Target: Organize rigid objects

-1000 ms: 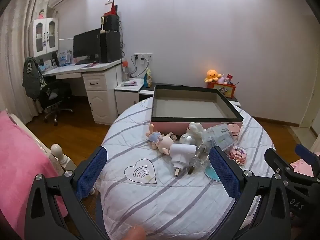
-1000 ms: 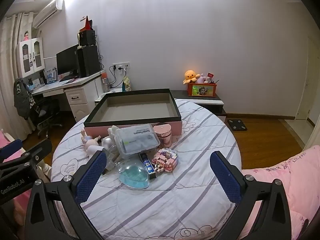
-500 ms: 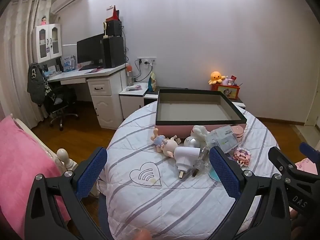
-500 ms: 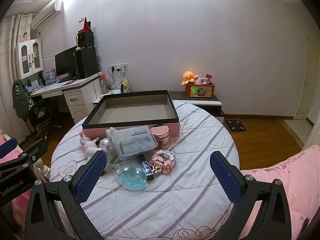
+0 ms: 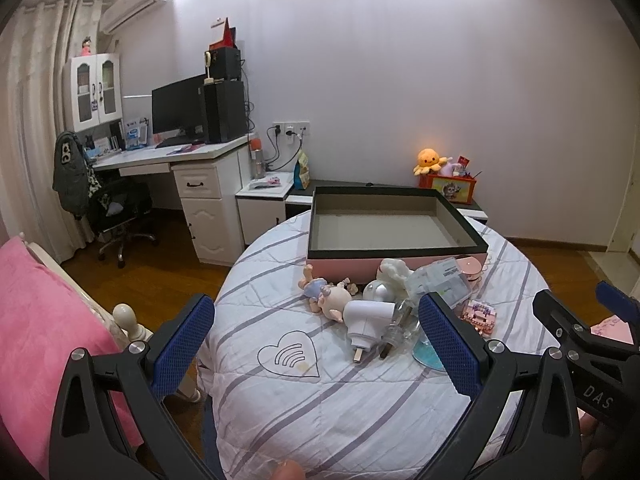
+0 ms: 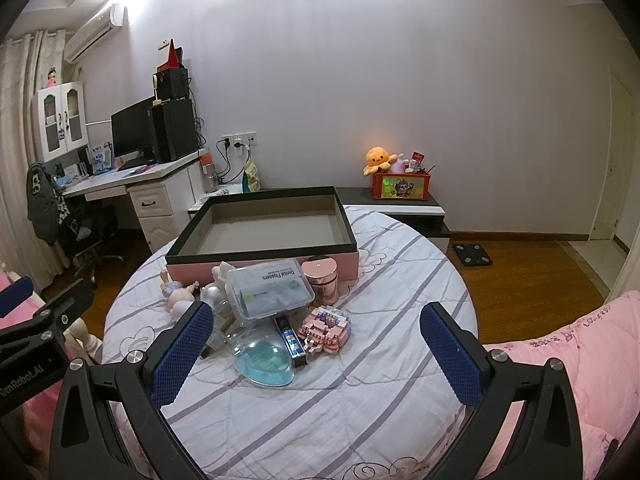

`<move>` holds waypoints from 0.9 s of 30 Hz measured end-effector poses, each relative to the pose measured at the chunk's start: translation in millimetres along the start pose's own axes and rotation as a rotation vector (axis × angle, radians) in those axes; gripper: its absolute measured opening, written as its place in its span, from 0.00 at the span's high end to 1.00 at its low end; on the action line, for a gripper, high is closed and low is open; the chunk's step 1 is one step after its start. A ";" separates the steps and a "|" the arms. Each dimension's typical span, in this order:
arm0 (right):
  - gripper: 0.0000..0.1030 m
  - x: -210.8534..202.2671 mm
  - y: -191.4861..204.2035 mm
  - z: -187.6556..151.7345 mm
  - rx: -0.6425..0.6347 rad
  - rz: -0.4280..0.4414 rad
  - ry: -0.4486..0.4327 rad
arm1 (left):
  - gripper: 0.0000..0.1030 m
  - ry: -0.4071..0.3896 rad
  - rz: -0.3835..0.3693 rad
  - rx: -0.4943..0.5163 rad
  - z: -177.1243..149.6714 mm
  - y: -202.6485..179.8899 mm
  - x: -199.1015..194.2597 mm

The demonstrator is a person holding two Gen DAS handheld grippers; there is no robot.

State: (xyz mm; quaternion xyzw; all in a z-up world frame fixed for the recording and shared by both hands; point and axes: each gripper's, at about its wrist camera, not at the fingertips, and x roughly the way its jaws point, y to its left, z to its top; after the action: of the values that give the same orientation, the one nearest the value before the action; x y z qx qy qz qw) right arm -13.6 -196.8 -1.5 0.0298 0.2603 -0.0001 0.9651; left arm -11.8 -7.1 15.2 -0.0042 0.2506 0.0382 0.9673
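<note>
While both grippers hang open and empty short of the pile, left gripper (image 5: 316,336) and right gripper (image 6: 316,338), nothing is yet in the tray (image 6: 264,249). The pile lies on the quilted round bed (image 6: 360,380), touching the tray's pink front wall. From left: a doll (image 5: 326,296), smooth and rounded, likely slippery; take it across the body. A white plug-in unit (image 5: 366,318), hard plastic; grip its flat sides. A clear floss box (image 6: 270,288), light, stiff, tilted on others; pinch the long edges. A brick model (image 6: 324,328), probably fragile; hold it low.
</note>
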 end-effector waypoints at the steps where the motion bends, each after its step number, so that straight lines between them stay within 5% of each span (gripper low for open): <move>1: 0.00 0.2 -0.4 -0.2 -0.001 0.002 -0.001 | 0.00 0.000 0.001 0.002 0.3 0.0 0.1; 27: 0.00 3.2 1.7 1.5 -0.015 0.009 -0.003 | 0.00 -0.012 0.005 0.011 3.6 -1.0 0.4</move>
State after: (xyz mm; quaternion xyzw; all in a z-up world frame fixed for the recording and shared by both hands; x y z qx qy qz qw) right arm -10.1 -195.2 -1.7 0.0240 0.2586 0.0063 0.9657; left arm -9.6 -8.0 18.1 0.0018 0.2452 0.0393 0.9687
